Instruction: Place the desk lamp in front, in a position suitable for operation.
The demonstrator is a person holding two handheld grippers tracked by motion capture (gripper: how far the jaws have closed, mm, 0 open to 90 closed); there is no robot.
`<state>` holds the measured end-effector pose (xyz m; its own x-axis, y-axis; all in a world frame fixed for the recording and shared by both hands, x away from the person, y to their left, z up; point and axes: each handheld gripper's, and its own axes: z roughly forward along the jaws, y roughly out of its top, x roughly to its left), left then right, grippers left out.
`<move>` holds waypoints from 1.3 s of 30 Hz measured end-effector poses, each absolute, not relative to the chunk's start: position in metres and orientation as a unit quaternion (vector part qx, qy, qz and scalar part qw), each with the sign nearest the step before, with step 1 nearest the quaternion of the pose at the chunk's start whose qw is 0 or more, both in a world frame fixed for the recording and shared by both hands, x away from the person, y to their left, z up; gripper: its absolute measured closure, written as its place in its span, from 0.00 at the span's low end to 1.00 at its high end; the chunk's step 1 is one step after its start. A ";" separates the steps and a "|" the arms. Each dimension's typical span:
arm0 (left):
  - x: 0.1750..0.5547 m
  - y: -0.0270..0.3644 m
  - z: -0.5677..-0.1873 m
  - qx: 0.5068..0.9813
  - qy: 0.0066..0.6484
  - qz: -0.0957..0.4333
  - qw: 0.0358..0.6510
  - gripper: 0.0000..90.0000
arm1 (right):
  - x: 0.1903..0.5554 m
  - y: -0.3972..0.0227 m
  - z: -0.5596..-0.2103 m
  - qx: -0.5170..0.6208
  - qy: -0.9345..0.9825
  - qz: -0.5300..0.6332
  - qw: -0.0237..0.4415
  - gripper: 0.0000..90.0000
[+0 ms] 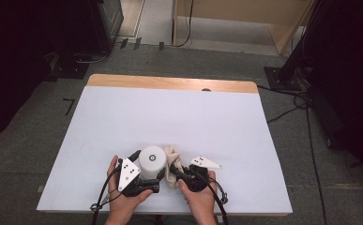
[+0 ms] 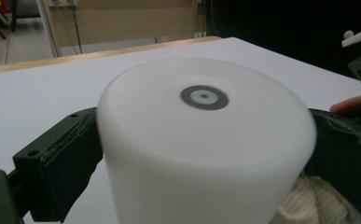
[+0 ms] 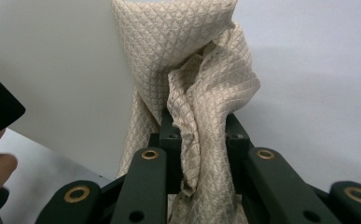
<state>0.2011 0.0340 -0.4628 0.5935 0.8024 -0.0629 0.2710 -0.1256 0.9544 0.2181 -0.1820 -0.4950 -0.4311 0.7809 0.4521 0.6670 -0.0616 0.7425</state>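
A white cylinder (image 1: 151,161) with a small grey ring on its top stands near the table's front edge. My left gripper (image 1: 147,177) is shut on it, and in the left gripper view the black pads (image 2: 61,163) press its sides around the cylinder (image 2: 206,144). A beige quilted cloth (image 1: 172,161) hangs against the cylinder's right side. My right gripper (image 1: 175,174) is shut on the cloth. In the right gripper view a bunched fold of the cloth (image 3: 201,107) rises from between the jaws and rests against the white cylinder (image 3: 57,79).
The white table top (image 1: 170,122) has a wooden strip (image 1: 170,83) along its far edge. Beyond it lie grey floor, cables (image 1: 291,101) and black stands (image 1: 282,77). A fingertip (image 2: 353,103) of the other hand shows at the right in the left gripper view.
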 end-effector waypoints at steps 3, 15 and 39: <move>0.201 0.028 -0.462 0.704 0.407 0.259 0.521 0.00 | 0.219 -0.181 -0.494 0.529 0.683 0.500 0.060 0.84; 0.210 0.045 -0.461 0.725 0.352 0.237 0.542 0.10 | 0.219 -0.187 -0.489 0.531 0.676 0.506 0.070 0.84; 0.227 0.070 -0.466 0.760 0.240 0.168 0.580 0.10 | 0.209 -0.172 -0.473 0.501 0.676 0.536 0.076 0.88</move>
